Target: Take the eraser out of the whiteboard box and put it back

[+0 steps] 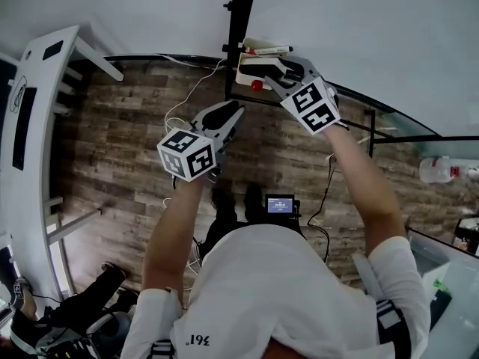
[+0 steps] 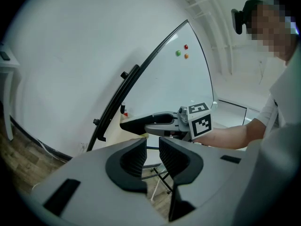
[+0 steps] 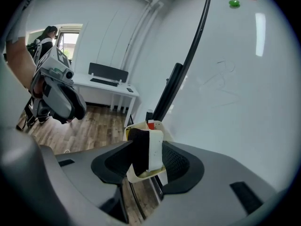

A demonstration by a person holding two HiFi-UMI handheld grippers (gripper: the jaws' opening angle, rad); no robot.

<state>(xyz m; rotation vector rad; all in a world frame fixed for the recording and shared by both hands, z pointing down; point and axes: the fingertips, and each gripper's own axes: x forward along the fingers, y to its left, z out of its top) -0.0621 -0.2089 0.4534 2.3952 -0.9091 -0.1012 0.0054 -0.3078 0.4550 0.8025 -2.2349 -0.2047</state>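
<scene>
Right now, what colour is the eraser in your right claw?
Black and white block eraser; right gripper view.

Glossy whiteboard (image 3: 244,88), wood-plank floor (image 1: 127,163), matt eraser (image 3: 146,152)

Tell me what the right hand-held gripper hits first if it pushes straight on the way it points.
The cream whiteboard box, straight ahead. The eraser clamped in the right hand-held gripper would meet it first. It seems to sit at the rim, though depth is unclear.

We see our right gripper (image 3: 147,155) clamping the black-and-white eraser (image 3: 143,147) upright, with the cream rim of the whiteboard box (image 3: 130,132) framing it.
</scene>
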